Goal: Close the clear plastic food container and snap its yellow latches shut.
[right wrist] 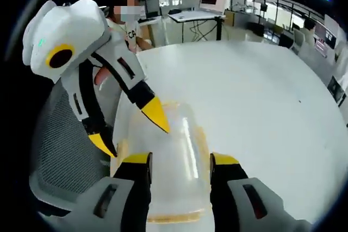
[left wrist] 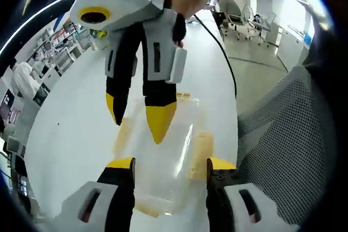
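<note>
While both grippers face each other across it, position: the clear plastic food container (left wrist: 163, 158) lies on a white round table (left wrist: 76, 112), lid down on the body, close to the table edge beside a grey mesh chair (left wrist: 293, 134).
Left gripper, nearest in its own view: the left gripper (left wrist: 169, 162) has its jaws spread apart, holding nothing, with the container's near end between the yellow tips.
Right gripper, nearest in its own view: the right gripper (right wrist: 179, 158) is likewise spread wide and empty, its tips flanking the opposite end of the container (right wrist: 171, 161).
Long axis: the container runs lengthwise from one gripper toward the other.
Yellow latches: pale yellow latches (left wrist: 200, 148) show along the long sides and at an end (right wrist: 168, 218); whether any is snapped down cannot be told.
Across the lid: in the left gripper view the right gripper (left wrist: 138, 118) hangs over the far half of the lid, one tip just above or touching it.
Judgement: each gripper is equally near its own end, so the side latches lie crosswise to both.
Far: desks, monitors and people stand beyond the table.
</note>
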{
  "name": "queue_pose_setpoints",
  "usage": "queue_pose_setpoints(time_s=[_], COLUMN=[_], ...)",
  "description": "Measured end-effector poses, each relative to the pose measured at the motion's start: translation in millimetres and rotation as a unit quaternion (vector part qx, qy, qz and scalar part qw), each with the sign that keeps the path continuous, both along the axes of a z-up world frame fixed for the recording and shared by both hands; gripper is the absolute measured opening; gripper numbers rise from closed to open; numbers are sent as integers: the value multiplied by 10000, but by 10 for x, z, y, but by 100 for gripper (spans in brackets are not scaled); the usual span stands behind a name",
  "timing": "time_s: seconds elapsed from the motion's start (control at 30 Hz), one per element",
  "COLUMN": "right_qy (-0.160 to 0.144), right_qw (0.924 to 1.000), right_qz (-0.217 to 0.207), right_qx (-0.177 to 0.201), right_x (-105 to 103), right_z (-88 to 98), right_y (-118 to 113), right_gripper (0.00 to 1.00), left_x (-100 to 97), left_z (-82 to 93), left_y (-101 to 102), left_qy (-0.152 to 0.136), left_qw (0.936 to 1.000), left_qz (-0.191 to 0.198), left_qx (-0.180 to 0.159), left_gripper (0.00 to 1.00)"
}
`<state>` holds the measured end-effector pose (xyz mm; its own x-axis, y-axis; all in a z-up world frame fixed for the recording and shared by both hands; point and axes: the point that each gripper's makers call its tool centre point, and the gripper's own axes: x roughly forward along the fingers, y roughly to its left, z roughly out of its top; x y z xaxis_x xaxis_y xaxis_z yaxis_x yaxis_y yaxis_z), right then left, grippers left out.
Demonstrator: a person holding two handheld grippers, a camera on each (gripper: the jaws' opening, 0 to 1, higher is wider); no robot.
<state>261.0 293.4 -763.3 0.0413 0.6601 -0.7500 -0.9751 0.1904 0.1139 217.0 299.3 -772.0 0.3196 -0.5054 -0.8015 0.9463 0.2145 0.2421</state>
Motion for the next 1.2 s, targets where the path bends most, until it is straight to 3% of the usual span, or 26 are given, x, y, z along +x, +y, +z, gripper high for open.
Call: queue_pose_setpoints(time_s=[0.27, 0.6, 0.7, 0.73, 1.2], right_qy=[375, 437, 922, 740, 831], right_qw=[9980, 9924, 9899, 9909, 9793], right_qz=[385, 750, 734, 773, 1200], right_qx=[-333, -873, -786, -819, -1400], right_x=[73, 102, 2, 56, 29], right_z=[-17, -184, -161, -168, -186], right_y=[12, 4, 24, 18, 34], right_gripper=[42, 40, 33, 33, 30], left_x=[23, -7, -18, -19, 8], left_z=[-48, -74, -94, -97, -105], left_y=[-52, -85, -102, -105, -113], left_qy=[-20, -93, -198, -215, -251], left_qw=[9998, 9995, 9990, 9989, 9979], left_qz=[-157, -256, -331, -342, -362], left_qx=[120, 177, 221, 234, 466], left_gripper=[50, 47, 47, 47, 46])
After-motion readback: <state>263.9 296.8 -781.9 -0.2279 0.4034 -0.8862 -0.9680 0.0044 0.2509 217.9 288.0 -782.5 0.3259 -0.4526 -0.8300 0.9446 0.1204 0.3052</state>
